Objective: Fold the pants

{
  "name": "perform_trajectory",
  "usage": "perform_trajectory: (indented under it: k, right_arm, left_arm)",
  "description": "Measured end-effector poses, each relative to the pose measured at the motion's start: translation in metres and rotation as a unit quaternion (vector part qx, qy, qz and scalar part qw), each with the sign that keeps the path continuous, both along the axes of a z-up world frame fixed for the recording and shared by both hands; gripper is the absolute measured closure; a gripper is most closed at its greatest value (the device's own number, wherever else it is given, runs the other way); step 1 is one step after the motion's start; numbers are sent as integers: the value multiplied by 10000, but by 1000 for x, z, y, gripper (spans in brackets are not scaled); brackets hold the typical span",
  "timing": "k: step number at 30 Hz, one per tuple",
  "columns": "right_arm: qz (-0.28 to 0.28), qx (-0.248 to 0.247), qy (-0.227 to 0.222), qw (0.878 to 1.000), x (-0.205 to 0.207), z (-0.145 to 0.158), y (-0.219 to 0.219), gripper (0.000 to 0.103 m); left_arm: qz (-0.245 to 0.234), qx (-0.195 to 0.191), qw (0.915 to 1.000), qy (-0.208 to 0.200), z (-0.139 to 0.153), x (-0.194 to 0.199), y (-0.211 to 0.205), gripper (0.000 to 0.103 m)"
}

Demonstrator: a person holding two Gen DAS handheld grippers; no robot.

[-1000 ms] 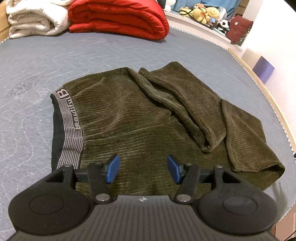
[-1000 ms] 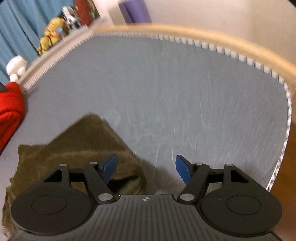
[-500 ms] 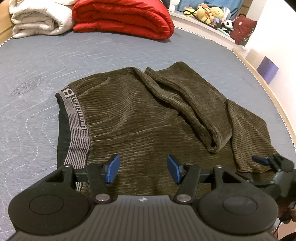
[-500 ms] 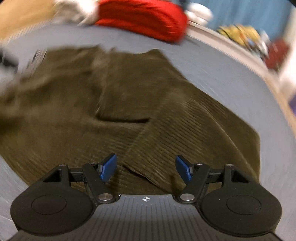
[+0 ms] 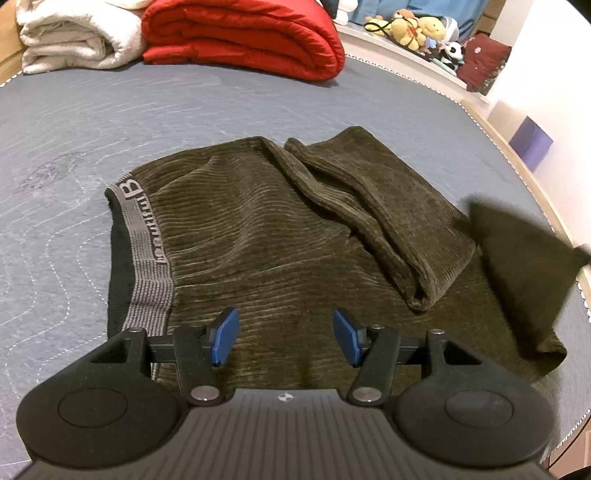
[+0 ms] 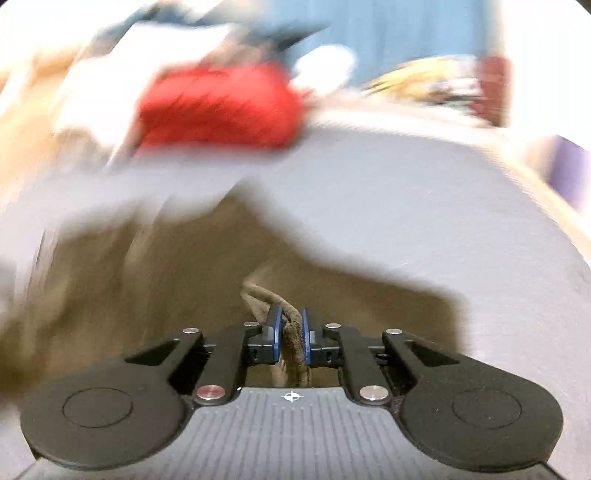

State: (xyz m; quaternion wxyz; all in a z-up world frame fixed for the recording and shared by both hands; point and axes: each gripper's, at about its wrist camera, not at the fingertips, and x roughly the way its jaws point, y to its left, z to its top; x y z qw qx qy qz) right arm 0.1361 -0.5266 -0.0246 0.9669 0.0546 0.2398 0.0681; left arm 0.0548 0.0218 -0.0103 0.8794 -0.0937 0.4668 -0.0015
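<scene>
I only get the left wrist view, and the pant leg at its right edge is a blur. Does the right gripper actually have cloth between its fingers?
Observer: Yes. The right gripper is closing its jaws, with an edge of the pants between them.
Operator: Flat cloth or a bunch?
Observer: A bunched, seamed edge. It sticks out past the blue pads.
Operator: Is it centred?
Observer: Roughly, midway between the pads.

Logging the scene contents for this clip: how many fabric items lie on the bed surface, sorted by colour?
Olive-brown: 1, the corduroy pants
Red: 1, the folded quilt
White: 1, the folded blanket
Total: 3 on the grey bed cover. The soft toys sit on the ledge behind and are not counted.
</scene>
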Motion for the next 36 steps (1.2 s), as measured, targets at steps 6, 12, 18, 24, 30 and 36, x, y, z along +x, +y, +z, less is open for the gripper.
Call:
perform_trajectory:
  k: [6,12,18,24,30,36]
  right_arm:
    - [-3949,1173,-553,9095,-49,2,-181,95]
    - [-5471,1590,215,8215,-72,-55,-275,91]
    - [-5444,1577,642,8214,-72,-78,-281,47]
    - [-4608,1359,739,8739,-53,-62,-233,35]
    - [-4412,2186,1783,8519,-52,-89,-203,31]
    - [-3558,2129,1972,8884,-22,-104,-177,20]
  left_arm:
    - [15,20,10000,12,-2,-1,2,41]
    - [99,-3,10000,11,-1,-2,11,41]
    - [448,-287,9986,36,6,2,58,29]
    - [1012,-701,9917,363,-4,-8,119,27]
    - [1149,-692,9874,844,-31,-15,137,23]
    - [546,-436,9894,1275,-65,-10,114,18]
